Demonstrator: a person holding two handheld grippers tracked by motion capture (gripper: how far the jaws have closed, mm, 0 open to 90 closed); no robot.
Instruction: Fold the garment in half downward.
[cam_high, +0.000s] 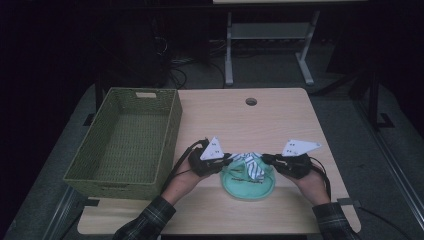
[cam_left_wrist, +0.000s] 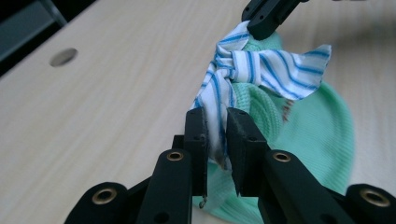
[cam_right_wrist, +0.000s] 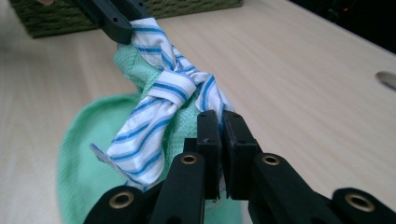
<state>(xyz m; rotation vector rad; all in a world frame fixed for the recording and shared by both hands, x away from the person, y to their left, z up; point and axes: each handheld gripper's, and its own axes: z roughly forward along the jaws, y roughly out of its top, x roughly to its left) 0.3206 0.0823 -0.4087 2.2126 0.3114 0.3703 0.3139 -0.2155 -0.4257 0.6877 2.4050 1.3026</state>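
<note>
On the pale wooden table (cam_high: 280, 120), a white cloth strip with blue stripes (cam_high: 250, 164) lies knotted across a round mint-green knitted piece (cam_high: 248, 181), near the table's front edge and well apart from the woven olive basket (cam_high: 127, 140) at 9 o'clock. The strip's long axis runs straight from 9 to 3 o'clock in the high view, with the knot (cam_left_wrist: 231, 63) about midway.

The left gripper (cam_high: 222, 161) pinches the 9 o'clock end; in the left gripper view, the cloth sits between its black jaws, though a thin gap beside the fabric makes the grip look slack, and I cannot say how firmly it bites. The right gripper (cam_high: 270, 159) holds the 3 o'clock end with its jaws pressed nearly together on the fabric (cam_right_wrist: 212, 100).

Each hand is equally near the knot, so tightening would likely call for pulling outward along that axis.
</note>
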